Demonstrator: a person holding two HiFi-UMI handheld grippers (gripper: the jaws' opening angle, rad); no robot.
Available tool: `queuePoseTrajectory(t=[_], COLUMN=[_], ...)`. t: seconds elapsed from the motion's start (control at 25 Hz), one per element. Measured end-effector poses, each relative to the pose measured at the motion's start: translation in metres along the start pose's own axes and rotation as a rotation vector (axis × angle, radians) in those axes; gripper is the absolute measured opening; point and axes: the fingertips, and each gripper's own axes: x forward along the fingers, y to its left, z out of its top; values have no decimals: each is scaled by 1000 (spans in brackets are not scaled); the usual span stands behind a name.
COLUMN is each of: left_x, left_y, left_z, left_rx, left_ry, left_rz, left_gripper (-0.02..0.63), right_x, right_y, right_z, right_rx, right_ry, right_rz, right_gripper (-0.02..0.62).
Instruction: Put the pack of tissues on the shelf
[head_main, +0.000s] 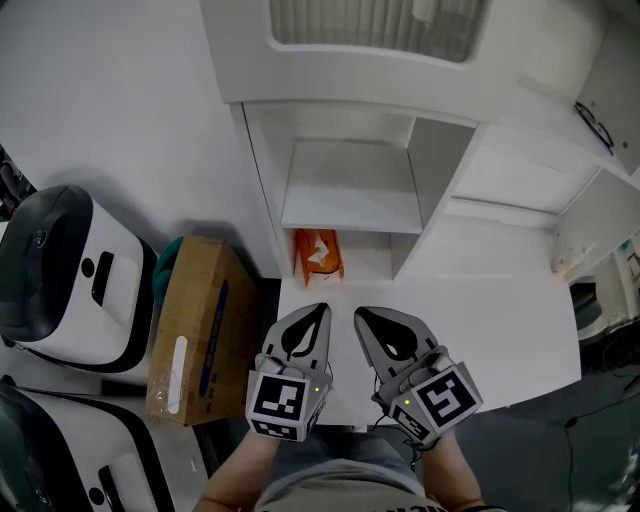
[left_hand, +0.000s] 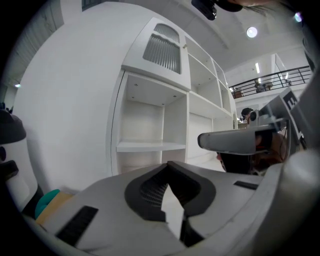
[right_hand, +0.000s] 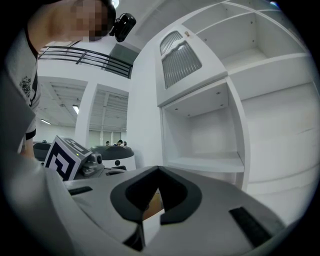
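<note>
Your left gripper (head_main: 321, 308) and right gripper (head_main: 361, 313) are side by side over the near edge of the white table (head_main: 500, 300). Both pairs of jaws are pressed together with nothing between them.

The pack of tissues (head_main: 318, 255), orange with a pale patch, lies straight ahead of your left jaws and clear of them. It sits in the bottom opening of the white shelf unit, on the table surface and tucked under the shelf board (head_main: 350, 205). That board is bare, above and beyond the pack.

Neither gripper holds the pack, so it is already inside the unit. If the bottom opening counts as the shelf, the job looks done. If the board is meant, you still need to grasp the pack, lift it and set it down there.

No writing can be read. The print on the pack is too small to make out. Each gripper's cube carries black-and-white square markers. Left of your left jaws, a cardboard box (head_main: 195, 330) shows a dark blue stripe and a blank white label.
</note>
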Motion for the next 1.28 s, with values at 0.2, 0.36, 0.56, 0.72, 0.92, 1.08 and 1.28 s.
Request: queuePoseTrajectory(t=[0.2, 0.36, 0.56, 0.72, 0.92, 1.08, 1.28], left_x=[-13, -24, -36, -42, -49, -52, -53], left_y=[-10, -17, -25, -32, -39, -46, -53], left_z=[12, 18, 30, 37, 40, 42, 41], left_rx=[-19, -21, -4, -1, 9, 6, 13], left_ry=[-26, -44, -77, -98, -119, -122, -125], left_rz=[-9, -6, 9, 18, 29, 30, 31], left_gripper=[26, 26, 26, 26, 26, 26, 26], right_x=[-8, -15, -24, -31, -41, -47, -53], right_y=[7, 15, 23, 28, 33, 34, 36], right_z=[3, 7, 10, 12, 11, 10, 10], right_rx=[-6, -16, -27, -27, -41, -47, -47], right_ry=[-6, -16, -26, -35, -33, -33, -40], right_rz=[17, 35, 62, 76, 95, 105, 113], right_gripper=[9, 9, 9, 9, 8, 8, 9])
